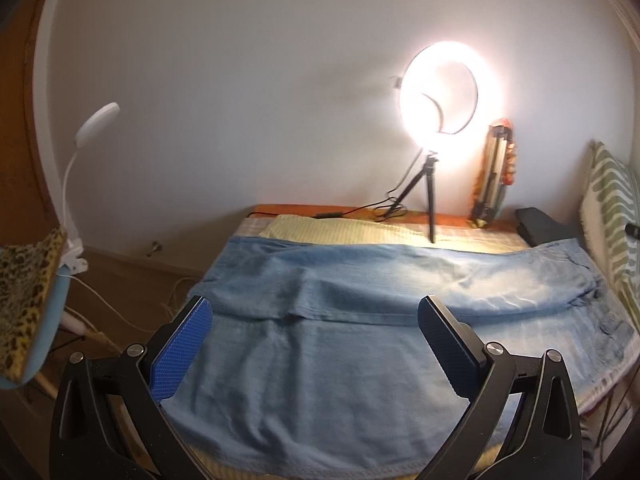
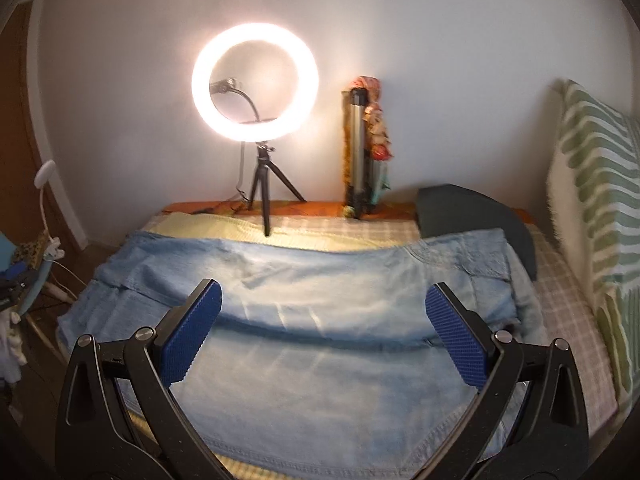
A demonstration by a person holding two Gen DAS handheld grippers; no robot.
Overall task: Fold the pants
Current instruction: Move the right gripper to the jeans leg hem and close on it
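Soft faded-denim pants [image 1: 340, 344], flat beneath spread, blue-ribbed left tongs [image 1: 316, 316]

Each claw, left [image 1: 314, 322] and right [image 2: 323, 306], has black arms, silver screws [image 1: 135, 349] and blue ribbed pads [image 2: 192, 332].

Both cameras look forward and slightly down across the bed [image 1: 460, 236] toward the far wall, each low and close over the near edge of the pants [image 1: 320, 360]. The left wrist view sits further left, so the ring light [image 1: 440, 92] falls right of centre and the clip lamp [image 1: 96, 120] shows large. The right wrist view sits further right, with the ring light [image 2: 256, 80] left of centre and the striped pillow [image 2: 592, 208] large. Both share pants [image 2: 320, 360], ring light and wall.
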